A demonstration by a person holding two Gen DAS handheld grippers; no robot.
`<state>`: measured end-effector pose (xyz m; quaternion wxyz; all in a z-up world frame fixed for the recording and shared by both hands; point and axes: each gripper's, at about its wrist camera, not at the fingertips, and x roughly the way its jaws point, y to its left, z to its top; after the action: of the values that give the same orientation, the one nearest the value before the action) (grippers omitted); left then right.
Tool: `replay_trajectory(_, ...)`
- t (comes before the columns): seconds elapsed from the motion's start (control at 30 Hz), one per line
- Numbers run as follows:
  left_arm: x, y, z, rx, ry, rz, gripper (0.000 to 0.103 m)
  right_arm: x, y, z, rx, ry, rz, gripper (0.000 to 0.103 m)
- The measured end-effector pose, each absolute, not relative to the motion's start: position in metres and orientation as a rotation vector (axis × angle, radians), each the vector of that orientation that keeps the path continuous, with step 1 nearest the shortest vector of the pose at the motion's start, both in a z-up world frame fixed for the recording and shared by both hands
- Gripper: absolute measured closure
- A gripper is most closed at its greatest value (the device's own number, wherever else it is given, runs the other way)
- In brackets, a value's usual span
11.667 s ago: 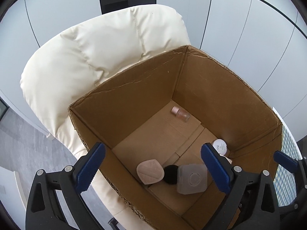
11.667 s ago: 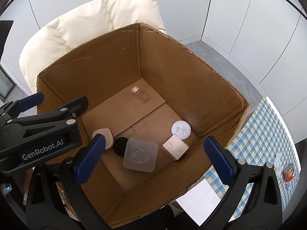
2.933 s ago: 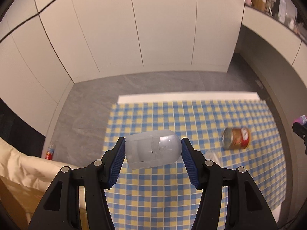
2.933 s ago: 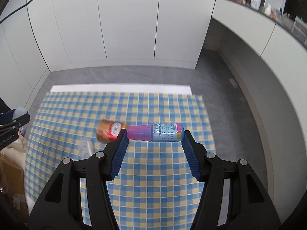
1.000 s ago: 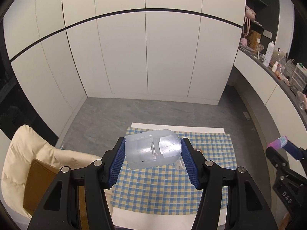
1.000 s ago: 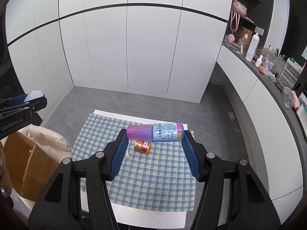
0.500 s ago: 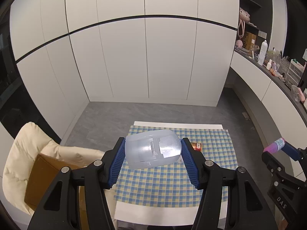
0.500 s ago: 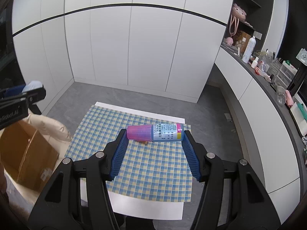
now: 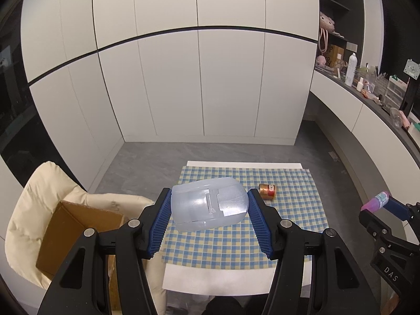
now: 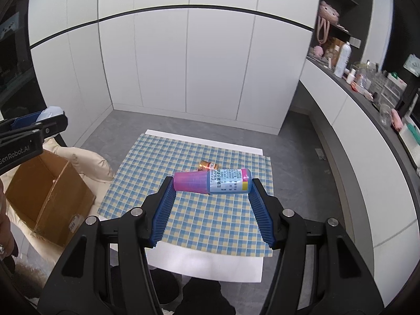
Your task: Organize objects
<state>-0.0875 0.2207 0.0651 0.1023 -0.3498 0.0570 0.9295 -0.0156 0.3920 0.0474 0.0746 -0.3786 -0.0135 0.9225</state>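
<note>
**Both grippers loaded above the table**

The left gripper (image 9: 209, 211) clamps a translucent frosted plastic case (image 9: 209, 207) sideways between its blue ribbed pads. The right gripper (image 10: 212, 185) grips a pink-capped cylindrical bottle with a blue printed label (image 10: 212, 180) lying crosswise. Below, a small copper-coloured can (image 9: 267, 191) lies on the blue-and-yellow checked tablecloth (image 10: 204, 220). An open brown cardboard box (image 10: 47, 197) sits on a cream padded chair (image 9: 29, 207) left of the table.

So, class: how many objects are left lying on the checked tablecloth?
1: a copper-coloured can lying on its side on the blue and yellow checked tablecloth. The held frosted plastic container may hide others.
</note>
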Motion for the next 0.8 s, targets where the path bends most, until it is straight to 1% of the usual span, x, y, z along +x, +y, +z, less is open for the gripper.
replay_trajectory(0.1, -0.074, 0.215, 0.06, -1.025, 0.172, 2.749, 0.045, -0.002, 0.392, 0.042, -1.15, -0.001, 2.762, 0.043)
replay_trajectory(0.2, -0.064, 0.209, 0.054, -1.035, 0.161, 2.741, 0.045, 0.009, 0.391, 0.036, -1.161, 0.0, 2.746, 0.043)
replay_trajectory(0.57, -0.03, 0.184, 0.025, -1.108, 0.078, 2.703, 0.045, 0.058, 0.39, 0.008, -1.213, 0.049, 2.714, 0.043)
replay_trajectory(0.8, -0.004, 0.17, 0.014, -1.107, 0.107, 2.719, 0.045, 0.083, 0.396, -0.01, -1.259, 0.105, 2.667, 0.043)
